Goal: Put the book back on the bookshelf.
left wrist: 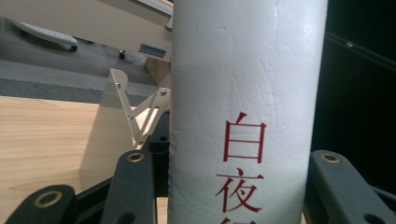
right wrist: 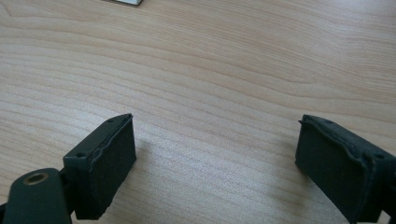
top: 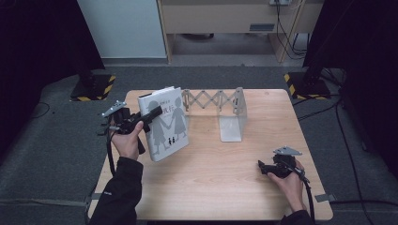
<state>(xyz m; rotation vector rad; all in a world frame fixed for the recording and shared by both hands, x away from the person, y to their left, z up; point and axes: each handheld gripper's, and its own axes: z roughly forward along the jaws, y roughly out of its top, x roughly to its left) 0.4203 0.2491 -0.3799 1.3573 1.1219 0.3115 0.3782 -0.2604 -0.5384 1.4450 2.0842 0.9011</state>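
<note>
A thick white book (top: pixel 165 123) with two dark child figures on its cover stands tilted over the left part of the wooden table (top: pixel 216 178). My left gripper (top: pixel 155 115) is shut on it from the left, one black jaw lying across the cover. In the left gripper view the white spine (left wrist: pixel 243 93) with red characters sits between the two jaws. Whether the book's lower corner touches the table I cannot tell. Near the table's front right my right gripper (top: pixel 263 168) rests low in a hand, open, with bare wood between its pads (right wrist: pixel 105 168).
A metal extendable book rack (top: pixel 213 99) with a scissor lattice (left wrist: pixel 140 112) and a flat end plate (top: pixel 233 123) stands at the back middle of the table. Beyond the table are grey carpet, stand bases with hazard stripes (top: pixel 94 86) and cables.
</note>
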